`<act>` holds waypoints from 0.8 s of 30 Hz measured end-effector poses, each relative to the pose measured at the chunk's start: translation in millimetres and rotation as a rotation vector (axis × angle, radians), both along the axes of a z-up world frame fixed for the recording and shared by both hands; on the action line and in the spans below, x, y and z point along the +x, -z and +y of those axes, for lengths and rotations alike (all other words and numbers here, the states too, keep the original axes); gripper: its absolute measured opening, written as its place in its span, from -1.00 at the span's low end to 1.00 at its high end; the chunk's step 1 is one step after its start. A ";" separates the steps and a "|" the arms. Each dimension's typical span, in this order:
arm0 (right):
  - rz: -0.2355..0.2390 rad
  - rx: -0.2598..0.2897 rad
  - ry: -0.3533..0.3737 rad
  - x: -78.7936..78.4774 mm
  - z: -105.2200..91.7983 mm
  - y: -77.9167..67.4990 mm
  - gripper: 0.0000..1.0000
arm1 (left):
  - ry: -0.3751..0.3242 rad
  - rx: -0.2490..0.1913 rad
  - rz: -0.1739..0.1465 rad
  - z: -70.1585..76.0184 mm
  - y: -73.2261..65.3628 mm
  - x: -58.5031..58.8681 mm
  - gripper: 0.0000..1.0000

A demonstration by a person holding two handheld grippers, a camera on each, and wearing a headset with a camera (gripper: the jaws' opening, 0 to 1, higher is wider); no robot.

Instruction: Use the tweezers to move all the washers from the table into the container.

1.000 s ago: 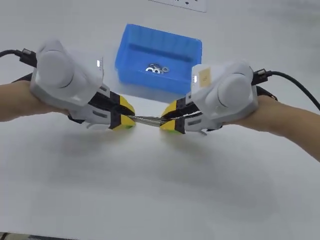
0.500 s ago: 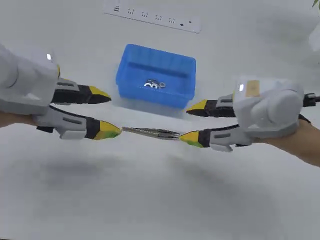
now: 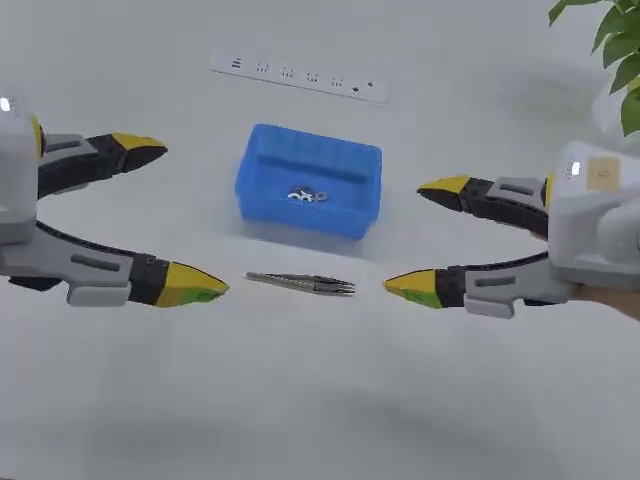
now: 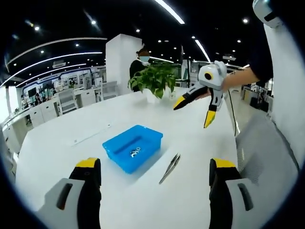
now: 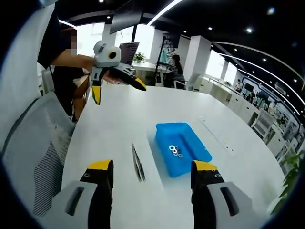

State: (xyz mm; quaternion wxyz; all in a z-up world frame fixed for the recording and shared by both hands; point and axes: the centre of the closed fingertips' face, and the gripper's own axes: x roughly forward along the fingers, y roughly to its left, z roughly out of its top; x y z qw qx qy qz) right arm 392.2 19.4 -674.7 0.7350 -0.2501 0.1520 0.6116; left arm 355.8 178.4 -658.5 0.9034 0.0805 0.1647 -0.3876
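The tweezers [image 3: 300, 283] lie flat on the white desk [image 3: 300, 410], free of both grippers. They are just in front of the blue container [image 3: 300, 218] and roughly parallel to its near long wall, not touching it. The washers [image 3: 305, 194] sit in a small cluster near the middle of the container's floor; how many there are I cannot tell.

The left gripper [image 3: 195, 220] hangs to the left of the tweezers with its fingers spread wide and nothing between them. Its lower yellow tip is near the tweezers' left end but apart from it. The right gripper [image 3: 403, 237] faces it from the other side, fingers equally wide and empty, with its lower tip near the tweezers' right end and also clear of it.

Beyond the container, well apart from it, a white power strip [image 3: 300, 77] lies on the desk. Leaves of a potted plant [image 3: 610, 40] reach into the head view's top right corner.

In the left gripper view the tweezers lie just right of the container, and the right gripper is raised well above the desk. The right gripper view has the tweezers just left of the container and the left gripper lifted in the air, with a mesh-backed chair [image 5: 33, 157] at the desk's edge
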 end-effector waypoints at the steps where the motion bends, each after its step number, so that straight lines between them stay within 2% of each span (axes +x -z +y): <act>1: -0.002 0.007 0.004 -1.3 -0.3 -2.5 0.37 | 0.000 -0.030 -0.016 -1.1 -8.5 -1.3 0.99; 3: -0.010 0.013 0.010 -5.3 -1.9 -6.4 0.53 | -0.001 -0.066 -0.037 -3.1 -20.4 -4.6 0.99; 5: -0.014 0.018 0.015 -10.1 -3.4 -9.6 0.74 | 0.003 -0.070 -0.049 -4.5 -26.8 -9.0 0.99; 6: -0.013 0.022 0.016 -12.2 -3.9 -11.3 0.79 | 0.004 -0.070 -0.052 -4.9 -28.4 -10.5 0.99; 10: -0.021 0.046 0.028 -16.7 -3.9 -18.6 0.86 | 0.018 -0.029 -0.045 -5.1 -26.3 -18.5 0.99; 12: -0.016 0.055 0.046 -15.9 -3.7 -20.0 1.00 | 0.032 -0.004 -0.023 -4.3 -22.4 -23.0 0.99; 14: -0.016 0.048 0.053 -15.0 -4.8 -19.0 1.00 | 0.039 0.028 -0.016 -1.6 -20.3 -25.0 1.00; 15: -0.013 0.046 0.049 -15.9 -4.8 -18.2 1.00 | 0.039 0.031 -0.018 -1.0 -21.1 -25.4 1.00; 19: 0.002 0.043 0.039 -19.5 -3.2 -16.1 1.00 | 0.022 0.017 -0.026 4.2 -24.7 -24.0 0.99; 24: 0.008 0.050 0.034 -21.6 -0.5 -17.7 1.00 | 0.030 0.025 -0.016 3.1 -22.1 -24.9 0.99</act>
